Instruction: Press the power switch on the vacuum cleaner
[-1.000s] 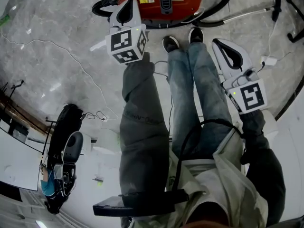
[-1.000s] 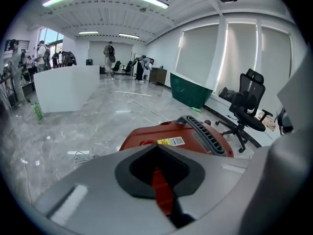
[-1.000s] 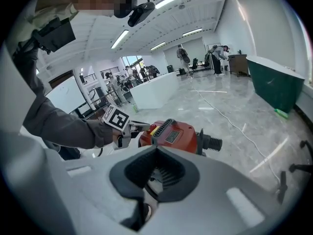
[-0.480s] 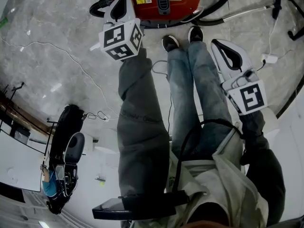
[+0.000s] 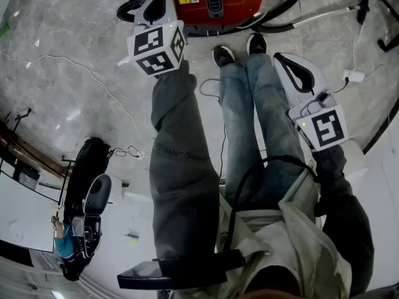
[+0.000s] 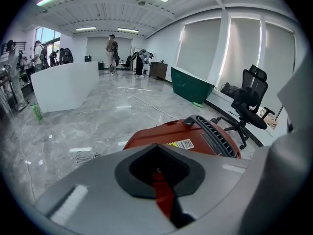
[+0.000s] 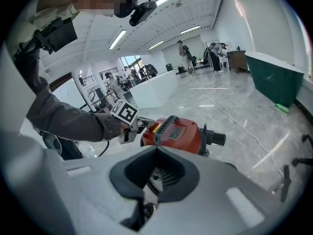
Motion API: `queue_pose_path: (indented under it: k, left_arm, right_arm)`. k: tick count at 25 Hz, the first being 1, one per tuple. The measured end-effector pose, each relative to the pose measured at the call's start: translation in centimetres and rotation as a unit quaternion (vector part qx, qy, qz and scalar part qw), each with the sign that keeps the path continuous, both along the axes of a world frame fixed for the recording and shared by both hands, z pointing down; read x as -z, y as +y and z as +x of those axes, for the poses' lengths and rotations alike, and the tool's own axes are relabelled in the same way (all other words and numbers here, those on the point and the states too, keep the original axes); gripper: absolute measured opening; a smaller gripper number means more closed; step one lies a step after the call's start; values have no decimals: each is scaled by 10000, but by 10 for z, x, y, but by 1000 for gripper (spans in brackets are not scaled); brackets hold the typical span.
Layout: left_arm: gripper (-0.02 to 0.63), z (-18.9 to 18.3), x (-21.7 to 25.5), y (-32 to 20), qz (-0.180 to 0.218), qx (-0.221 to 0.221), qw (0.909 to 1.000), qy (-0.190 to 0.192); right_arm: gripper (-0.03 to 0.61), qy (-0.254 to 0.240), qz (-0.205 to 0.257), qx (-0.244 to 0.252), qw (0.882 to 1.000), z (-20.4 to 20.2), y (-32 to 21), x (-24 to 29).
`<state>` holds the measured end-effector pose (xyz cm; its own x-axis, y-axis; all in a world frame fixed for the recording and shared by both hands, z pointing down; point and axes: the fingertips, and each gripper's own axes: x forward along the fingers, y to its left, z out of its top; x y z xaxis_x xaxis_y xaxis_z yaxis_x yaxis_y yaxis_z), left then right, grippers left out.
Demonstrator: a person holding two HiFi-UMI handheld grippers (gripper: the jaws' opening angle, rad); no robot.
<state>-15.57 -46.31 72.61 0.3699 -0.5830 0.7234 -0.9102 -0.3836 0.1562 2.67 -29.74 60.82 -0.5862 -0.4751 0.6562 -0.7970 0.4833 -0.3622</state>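
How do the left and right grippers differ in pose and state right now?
1. The left gripper is stretched forward with its tip at the red vacuum cleaner; the right gripper is held back beside the person's leg, apart from the vacuum cleaner.
2. The left gripper view shows the red body close ahead; the right gripper view shows it farther off.
Shared: both have their jaws together and hold nothing.

Person: grey long sleeve (image 5: pixel 177 161) on left arm, with faint lettering along it that is unreadable. Darker grey sleeve (image 5: pixel 346 223) on right arm. Cream top (image 5: pixel 293 238). Blue jeans (image 5: pixel 252 117). Black shoes (image 5: pixel 224 56) with white soles. Black cable (image 5: pixel 248 174) loops across the lap. Left gripper (image 5: pixel 161 2) and right gripper (image 5: pixel 282 60): pale grey shells, each with a black-lined teardrop opening. Each carries a white cube (image 5: pixel 156 45) with black square markers and a small green light.
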Motion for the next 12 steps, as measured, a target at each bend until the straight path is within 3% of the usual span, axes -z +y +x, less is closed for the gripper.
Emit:
queue_pose_path:
  k: [7, 12]
  left_arm:
    - [5, 6, -7, 6, -319, -267, 9991, -63]
    - [5, 5, -1, 8, -67, 110, 9989, 453]
  right_arm:
    - [0, -148, -169, 23, 9997, -10, 32, -2]
    - [0, -211, -216, 117, 9995, -20, 40, 1]
